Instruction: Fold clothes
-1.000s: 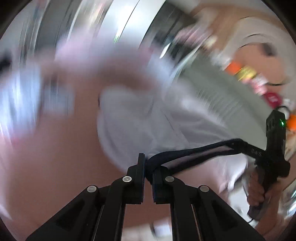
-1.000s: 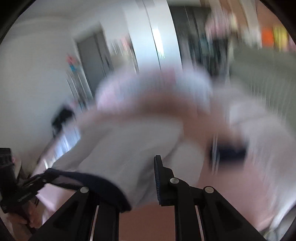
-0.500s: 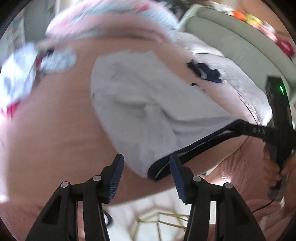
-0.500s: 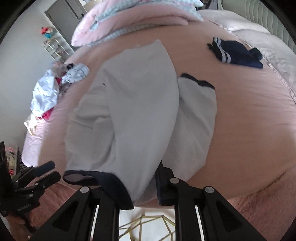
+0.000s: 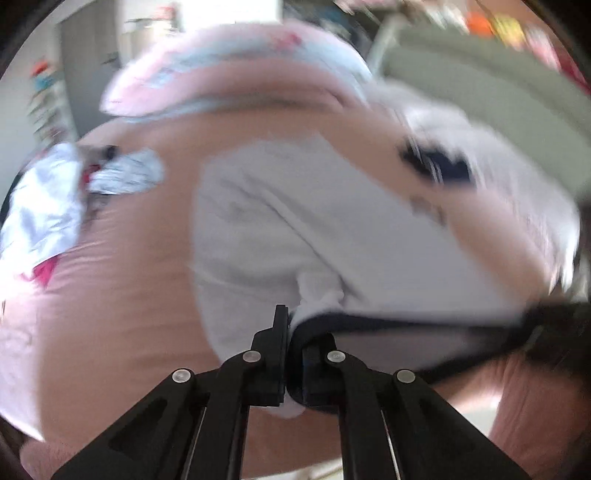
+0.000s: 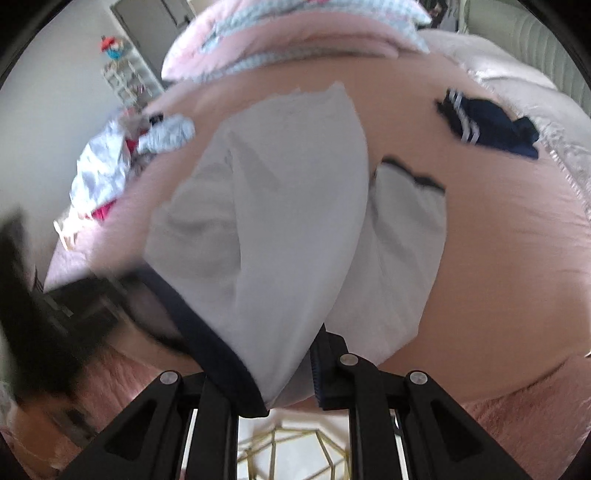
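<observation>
Below, we saw a bed (image 6: 498,258) under a pink sheet, with a folded pink and pale blue quilt (image 6: 295,33) at its far end and a pale cover (image 6: 517,99) along the right side. Beyond the bed stood a grey door (image 6: 147,14), a white wall and a shelf of small coloured things, all too blurred to tell apart. White floor with a gold wire shape (image 6: 295,450) showed past the near edge.

We found the shirt (image 6: 288,206), light grey with dark navy trim, lying lengthways on the sheet, its near end lifted at the bed's edge. One sleeve (image 6: 406,221) lay flat to the right, its cuff dark.

We counted one grey shirt, one navy garment (image 6: 491,125) with white stripes lying well apart at the far right, and one heap of mixed clothes (image 6: 110,166) at the far left, white and blue with some red.

Our left tool (image 5: 293,354) had just closed, and its jaws pinched the navy hem. Our right tool (image 6: 275,380) stood clamped on the same hem further along, cloth bunched between its jaws. The left view was badly blurred.
</observation>
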{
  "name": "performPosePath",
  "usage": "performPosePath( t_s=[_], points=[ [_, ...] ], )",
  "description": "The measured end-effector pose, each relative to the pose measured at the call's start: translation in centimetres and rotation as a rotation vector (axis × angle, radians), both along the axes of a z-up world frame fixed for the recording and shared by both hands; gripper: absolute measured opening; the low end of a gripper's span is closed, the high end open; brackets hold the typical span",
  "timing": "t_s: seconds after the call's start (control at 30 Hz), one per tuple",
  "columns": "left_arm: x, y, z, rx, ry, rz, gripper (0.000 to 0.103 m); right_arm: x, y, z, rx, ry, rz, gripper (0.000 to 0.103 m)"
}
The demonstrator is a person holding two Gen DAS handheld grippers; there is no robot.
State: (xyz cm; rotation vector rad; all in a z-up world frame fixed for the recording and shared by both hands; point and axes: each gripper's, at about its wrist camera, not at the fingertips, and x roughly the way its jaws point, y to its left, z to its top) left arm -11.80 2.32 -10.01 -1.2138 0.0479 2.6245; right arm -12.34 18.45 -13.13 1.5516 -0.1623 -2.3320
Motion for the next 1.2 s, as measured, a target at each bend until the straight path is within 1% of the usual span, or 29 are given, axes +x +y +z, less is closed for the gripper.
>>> performPosePath(
  t_s=[0.03, 0.07, 0.1, 0.13, 0.17, 0.2, 0.23, 0.3, 0.33, 0.37, 0.4, 0.43, 0.47, 0.5, 0.53, 0.57, 0.6, 0.63, 0.73, 0.8, 0.83, 0.87, 0.9, 0.97, 1.03, 1.1, 1.13, 1.2],
  points=[
    [0.3, -1.1, 0.9, 0.031, 0.015, 0.031, 0.004, 0.1, -0.2, -0.5, -0.008, -0.016, 0.011, 0.018],
    [0.7, -2.4, 1.4, 0.057, 0.024, 0.068, 0.004, 0.2, -0.5, -0.9, -0.02, -0.03, 0.026, 0.029],
    [1.1, -3.6, 1.9, 0.083, 0.032, 0.106, 0.004, 0.4, -0.8, -1.2, -0.033, -0.041, 0.041, 0.036],
    [1.5, -4.8, 2.2, 0.104, 0.036, 0.141, 0.004, 0.4, -1.3, -1.2, -0.047, -0.042, 0.062, 0.038],
    [1.8, -5.8, 1.8, 0.113, 0.024, 0.174, 0.004, 0.5, -1.7, -1.3, -0.06, -0.041, 0.081, 0.042],
    [2.3, -6.8, 1.0, 0.121, -0.003, 0.21, 0.004, 0.5, -2.1, -1.3, -0.069, -0.038, 0.099, 0.049],
    [2.4, -7.5, -0.1, 0.132, -0.044, 0.229, 0.004, 0.5, -2.5, -1.3, -0.074, -0.036, 0.114, 0.051],
    [2.6, -8.8, -3.2, 0.182, -0.158, 0.276, 0.004, 0.7, -3.2, -1.3, -0.076, -0.037, 0.139, 0.052],
    [2.8, -9.2, -4.2, 0.201, -0.196, 0.293, 0.005, 0.7, -3.4, -1.4, -0.076, -0.044, 0.149, 0.052],
    [3.2, -9.4, -5.1, 0.202, -0.229, 0.305, 0.007, 0.8, -3.6, -1.5, -0.076, -0.052, 0.159, 0.052],
    [3.6, -9.2, -5.9, 0.193, -0.261, 0.3, 0.007, 0.9, -3.8, -1.7, -0.071, -0.06, 0.172, 0.052],
    [3.7, -9.0, -6.1, 0.191, -0.28, 0.29, 0.007, 1.1, -4.2, -1.9, -0.042, -0.07, 0.196, 0.052],
    [3.9, -8.4, -6.3, 0.199, -0.295, 0.268, 0.006, 1.4, -4.7, -2.3, 0.007, -0.078, 0.222, 0.052],
    [3.9, -7.6, -6.1, 0.208, -0.306, 0.226, 0.006, 1.8, -5.2, -2.8, 0.07, -0.075, 0.234, 0.052],
    [4.0, -6.9, -5.6, 0.201, -0.296, 0.195, 0.007, 2.1, -5.6, -3.3, 0.126, -0.074, 0.243, 0.052],
    [4.1, -6.1, -4.8, 0.187, -0.264, 0.165, 0.007, 2.3, -5.8, -3.7, 0.152, -0.076, 0.242, 0.052],
    [4.2, -5.7, -4.0, 0.182, -0.227, 0.148, 0.007, 2.4, -5.7, -3.9, 0.134, -0.084, 0.237, 0.052],
    [4.2, -5.5, -3.1, 0.181, -0.189, 0.136, 0.007, 2.4, -5.4, -3.7, 0.095, -0.084, 0.226, 0.052],
    [4.5, -6.0, -0.3, 0.216, -0.072, 0.153, 0.007, 2.3, -4.3, -2.5, -0.029, -0.064, 0.205, 0.052],
    [4.4, -7.3, 0.5, 0.244, -0.048, 0.189, 0.007, 2.3, -3.4, -1.3, -0.124, -0.038, 0.202, 0.053],
    [4.2, -8.0, 0.7, 0.254, -0.048, 0.209, 0.007, 2.2, -3.0, -0.9, -0.194, -0.046, 0.211, 0.055],
    [3.6, -8.4, 0.3, 0.248, -0.079, 0.235, 0.007, 2.1, -2.6, -0.8, -0.247, -0.063, 0.224, 0.06],
    [2.6, -8.3, -0.2, 0.234, -0.11, 0.25, 0.007, 2.1, -2.3, -0.7, -0.284, -0.074, 0.233, 0.063],
    [2.7, -8.8, -1.7, 0.215, -0.167, 0.262, 0.007, 2.3, -2.0, -0.9, -0.235, -0.057, 0.208, 0.063],
    [3.7, -8.6, -2.9, 0.212, -0.223, 0.248, 0.007, 2.3, -1.6, -2.1, -0.239, -0.093, 0.162, 0.063],
    [4.1, -8.2, -4.1, 0.187, -0.311, 0.216, 0.01, 1.2, 0.1, -3.7, -0.351, -0.183, 0.075, 0.063],
    [4.2, -8.0, -4.7, 0.176, -0.354, 0.197, 0.013, 0.9, 0.8, -4.4, -0.357, -0.212, 0.03, 0.063],
    [4.7, -8.0, -4.7, 0.201, -0.374, 0.167, 0.019, 0.7, 1.6, -5.5, -0.281, -0.24, -0.017, 0.063]
  ],
)
